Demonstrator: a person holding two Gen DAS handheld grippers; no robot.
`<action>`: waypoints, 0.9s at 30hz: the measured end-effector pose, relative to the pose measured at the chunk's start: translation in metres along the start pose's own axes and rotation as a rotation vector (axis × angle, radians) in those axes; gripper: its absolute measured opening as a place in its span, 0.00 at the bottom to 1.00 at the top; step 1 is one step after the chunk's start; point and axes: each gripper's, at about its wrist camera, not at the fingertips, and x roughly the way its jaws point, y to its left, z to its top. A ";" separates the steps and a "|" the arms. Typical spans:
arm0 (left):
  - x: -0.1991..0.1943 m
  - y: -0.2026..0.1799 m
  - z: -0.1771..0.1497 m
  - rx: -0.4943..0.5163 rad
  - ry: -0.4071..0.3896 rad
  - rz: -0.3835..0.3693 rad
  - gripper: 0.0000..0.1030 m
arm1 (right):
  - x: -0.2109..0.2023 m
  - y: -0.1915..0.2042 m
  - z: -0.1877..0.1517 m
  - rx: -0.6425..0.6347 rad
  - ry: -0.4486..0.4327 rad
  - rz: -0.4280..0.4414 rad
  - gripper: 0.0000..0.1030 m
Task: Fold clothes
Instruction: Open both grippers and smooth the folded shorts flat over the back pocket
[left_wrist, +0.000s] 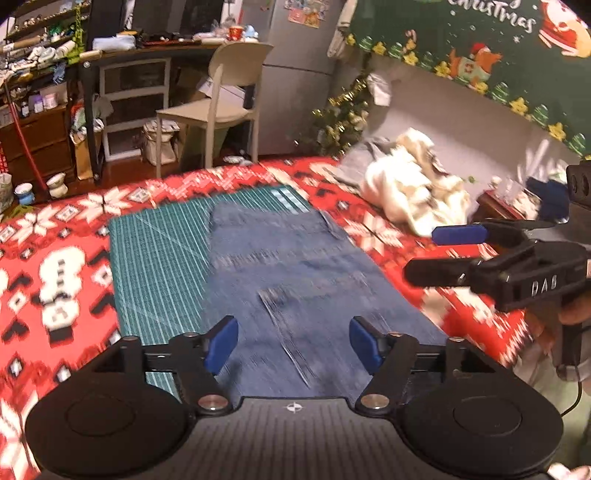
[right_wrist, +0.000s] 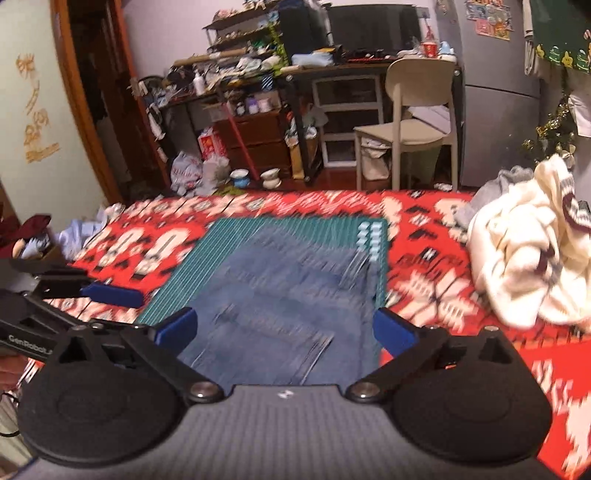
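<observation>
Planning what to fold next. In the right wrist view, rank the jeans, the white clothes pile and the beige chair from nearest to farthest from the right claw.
1. Jeans: directly below and ahead of the right claw, on the green mat.
2. White clothes pile: right, on the red blanket.
3. Beige chair: far back, by the desk.

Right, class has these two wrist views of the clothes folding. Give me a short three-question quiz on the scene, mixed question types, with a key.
1. True or false: the left gripper is clamped on the jeans.
2. Multiple choice: the jeans lie on A) a bare wooden floor, B) a green cutting mat, C) a chair seat.
3. Short answer: in the right wrist view, what lies heaped to the right of the mat on the red patterned blanket?

Key:
1. False; both it and the right gripper stand open, nothing between the pads.
2. B.
3. A pile of white clothes, unfolded.
</observation>
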 end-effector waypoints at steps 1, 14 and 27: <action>0.000 -0.003 -0.007 -0.006 0.006 0.000 0.65 | -0.003 0.008 -0.008 -0.006 0.012 -0.001 0.99; 0.024 -0.019 -0.062 -0.039 0.070 0.113 0.63 | 0.019 0.029 -0.089 0.039 0.119 -0.082 0.99; 0.026 -0.003 -0.060 -0.200 0.035 -0.015 0.99 | 0.005 -0.005 -0.089 0.251 0.065 0.025 0.99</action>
